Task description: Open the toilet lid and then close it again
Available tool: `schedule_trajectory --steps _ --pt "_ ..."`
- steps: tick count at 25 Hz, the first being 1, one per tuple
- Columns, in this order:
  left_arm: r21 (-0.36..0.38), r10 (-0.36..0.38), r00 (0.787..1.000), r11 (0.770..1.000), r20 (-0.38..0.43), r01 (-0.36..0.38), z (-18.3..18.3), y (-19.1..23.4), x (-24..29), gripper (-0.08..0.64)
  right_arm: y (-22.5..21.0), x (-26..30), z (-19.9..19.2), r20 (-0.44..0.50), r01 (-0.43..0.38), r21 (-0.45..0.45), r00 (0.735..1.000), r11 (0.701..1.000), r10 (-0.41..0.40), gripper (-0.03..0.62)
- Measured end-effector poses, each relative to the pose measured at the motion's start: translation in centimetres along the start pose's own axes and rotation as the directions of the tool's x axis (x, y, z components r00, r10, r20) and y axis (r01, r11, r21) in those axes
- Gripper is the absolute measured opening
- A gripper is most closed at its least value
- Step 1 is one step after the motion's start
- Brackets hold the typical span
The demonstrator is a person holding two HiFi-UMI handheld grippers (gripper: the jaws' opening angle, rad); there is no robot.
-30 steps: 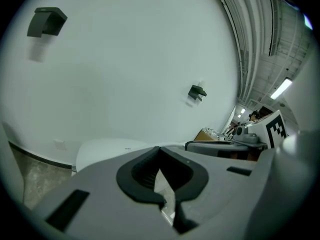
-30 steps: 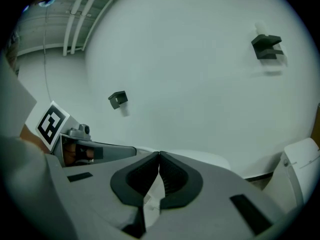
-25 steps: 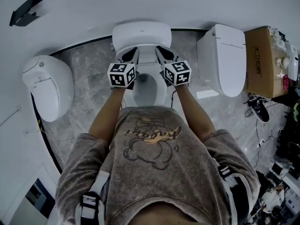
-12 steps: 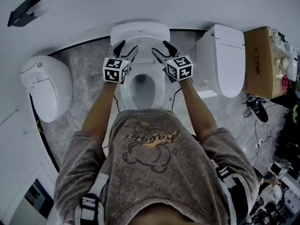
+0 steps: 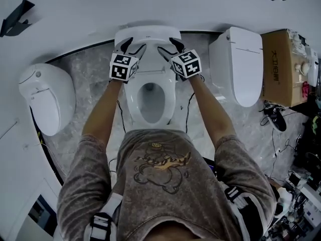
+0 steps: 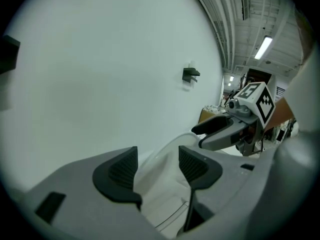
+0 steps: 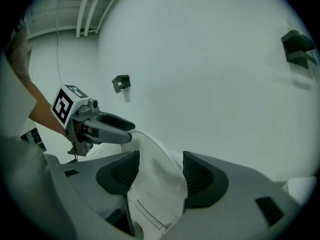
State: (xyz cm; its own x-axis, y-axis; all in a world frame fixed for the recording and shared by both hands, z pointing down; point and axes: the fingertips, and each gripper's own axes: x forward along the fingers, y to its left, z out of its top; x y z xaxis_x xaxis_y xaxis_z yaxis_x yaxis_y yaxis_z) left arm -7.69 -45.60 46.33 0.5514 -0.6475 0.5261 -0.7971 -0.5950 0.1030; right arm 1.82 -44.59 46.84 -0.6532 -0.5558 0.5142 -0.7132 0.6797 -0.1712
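The middle toilet's white lid (image 5: 148,34) stands raised against the wall, and the seat (image 5: 131,92) lies down around the open bowl. My left gripper (image 5: 133,46) and right gripper (image 5: 169,46) sit side by side at the lid's upper edge. Both have just opened their jaws. In the left gripper view the left gripper (image 6: 157,164) has the lid's curved edge (image 6: 165,154) in its gap, clear of the pads. In the right gripper view the lid edge (image 7: 157,159) runs between the right gripper's (image 7: 157,170) pads, also unpressed. Each camera sees the other gripper beside it.
A closed white toilet (image 5: 45,97) stands to the left and another (image 5: 243,64) to the right on the marble floor. A cardboard box (image 5: 281,64) and shoes (image 5: 276,117) lie far right. Black brackets (image 5: 15,21) hang on the white wall. A cable (image 5: 120,117) trails beside the bowl.
Both grippers moved away from the person's body toward the wall, from over the bowl to the raised lid's edge. Their jaws went from shut to wide open.
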Motion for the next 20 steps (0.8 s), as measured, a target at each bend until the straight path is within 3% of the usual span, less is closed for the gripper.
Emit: schedule_trajectory --steps 10,20 --pt "-0.059 -0.041 0.999 0.998 -0.023 0.039 -0.9 -0.4 -0.1 0.245 0.6 0.0 -0.8 -0.016 -0.024 0.038 1.000 0.999 0.025 0.268" --pt "-0.191 -0.071 0.996 0.978 0.054 0.080 -1.7 -4.3 -4.9 0.247 4.4 -5.0 -1.8 0.048 -0.096 0.095 0.995 0.991 0.092 0.267"
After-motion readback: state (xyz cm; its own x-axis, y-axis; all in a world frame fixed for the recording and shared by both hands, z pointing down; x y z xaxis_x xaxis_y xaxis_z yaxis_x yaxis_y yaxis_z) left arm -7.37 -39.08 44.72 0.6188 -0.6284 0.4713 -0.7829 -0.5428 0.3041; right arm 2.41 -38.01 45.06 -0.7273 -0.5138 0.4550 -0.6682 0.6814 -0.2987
